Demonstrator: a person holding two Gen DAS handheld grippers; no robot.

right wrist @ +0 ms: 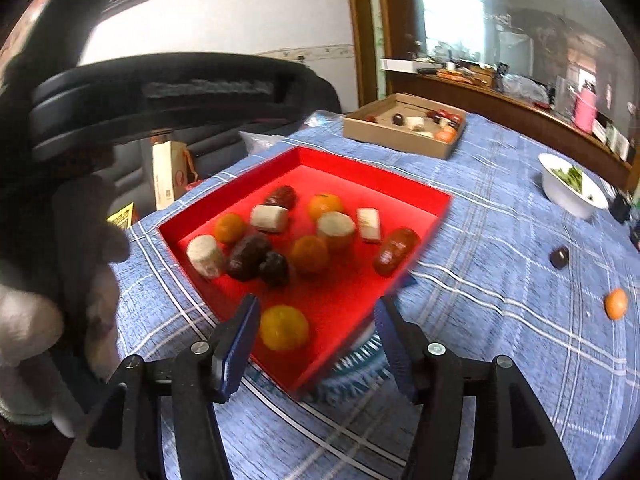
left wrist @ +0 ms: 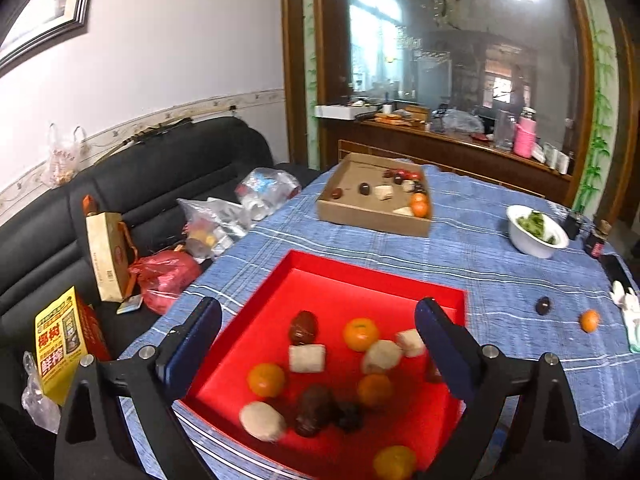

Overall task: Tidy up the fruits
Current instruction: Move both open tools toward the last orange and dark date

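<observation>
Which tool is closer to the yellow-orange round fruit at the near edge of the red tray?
Right, probably. The right tool has the yellow-orange round fruit just inside its left finger. The left tool hangs over the red tray, with that fruit low between its arms.

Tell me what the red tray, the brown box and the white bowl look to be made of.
Red tray: likely coated cardboard, with thin folded walls and a smooth, matte-to-satin face. Brown box: plain kraft cardboard, dull tan, with creased corners. White bowl: probably glazed ceramic, glossy with a thick rim, though melamine can't be ruled out.
</observation>
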